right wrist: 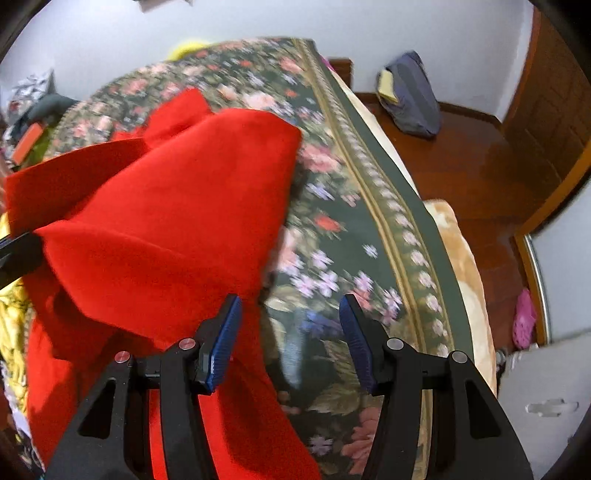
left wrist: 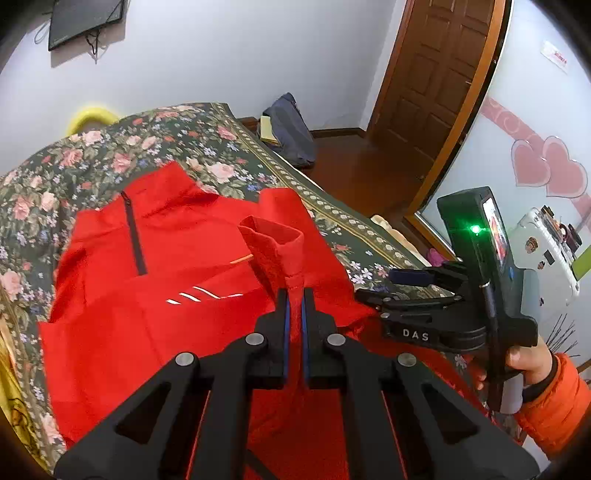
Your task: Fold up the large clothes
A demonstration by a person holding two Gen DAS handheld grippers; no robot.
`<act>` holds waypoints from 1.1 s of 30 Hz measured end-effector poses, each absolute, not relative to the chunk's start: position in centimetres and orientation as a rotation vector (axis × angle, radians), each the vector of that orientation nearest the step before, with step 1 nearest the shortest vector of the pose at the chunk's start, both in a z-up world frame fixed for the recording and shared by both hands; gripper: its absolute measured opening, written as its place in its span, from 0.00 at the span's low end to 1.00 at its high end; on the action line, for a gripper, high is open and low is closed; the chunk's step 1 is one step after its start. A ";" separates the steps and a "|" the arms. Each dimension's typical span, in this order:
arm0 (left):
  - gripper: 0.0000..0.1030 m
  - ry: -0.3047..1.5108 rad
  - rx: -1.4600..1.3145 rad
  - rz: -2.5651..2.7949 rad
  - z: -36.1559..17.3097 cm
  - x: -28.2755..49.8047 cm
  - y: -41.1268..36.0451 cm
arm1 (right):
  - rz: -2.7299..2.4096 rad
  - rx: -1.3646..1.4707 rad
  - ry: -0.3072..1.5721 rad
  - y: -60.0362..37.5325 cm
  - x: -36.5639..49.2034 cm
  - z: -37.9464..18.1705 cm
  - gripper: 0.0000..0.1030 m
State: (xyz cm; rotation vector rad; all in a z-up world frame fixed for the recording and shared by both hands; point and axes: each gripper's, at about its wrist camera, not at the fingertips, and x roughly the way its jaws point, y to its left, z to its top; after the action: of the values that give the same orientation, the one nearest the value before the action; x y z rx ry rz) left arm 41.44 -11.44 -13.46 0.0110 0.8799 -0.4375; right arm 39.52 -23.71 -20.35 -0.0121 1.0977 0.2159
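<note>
Your left gripper (left wrist: pixel 294 295) is clamped on the cuff (left wrist: pixel 275 236) of the red fleece top (left wrist: pixel 147 325) spread on the floral bedspread (left wrist: pixel 110 147) (soft, light, floppy), so take the hem with your right gripper (right wrist: pixel 290 306), whose jaws stand apart and empty.

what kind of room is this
Most likely a home bedroom: a bed with a floral bedspread, a wooden door over a wood floor, and a wall-mounted screen.
</note>
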 end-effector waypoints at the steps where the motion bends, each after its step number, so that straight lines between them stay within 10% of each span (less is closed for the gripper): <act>1: 0.04 0.877 0.014 -0.443 -13.6 41.4 -11.7 | 0.202 0.009 1.107 -24.4 39.4 -20.5 0.49; 19: 0.04 0.860 -0.035 -0.444 -13.3 41.2 -12.1 | 0.233 -0.070 1.041 -22.2 38.6 -19.8 0.49; 33: 0.02 0.689 0.005 -0.100 -8.9 36.6 1.5 | 0.135 0.031 1.065 -26.4 38.5 -20.1 0.51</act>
State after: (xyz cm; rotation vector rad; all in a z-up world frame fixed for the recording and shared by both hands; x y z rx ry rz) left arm 36.62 1.47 -8.86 0.0048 0.6886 -0.0997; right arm 38.51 -26.41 -20.11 0.0313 1.0651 0.1354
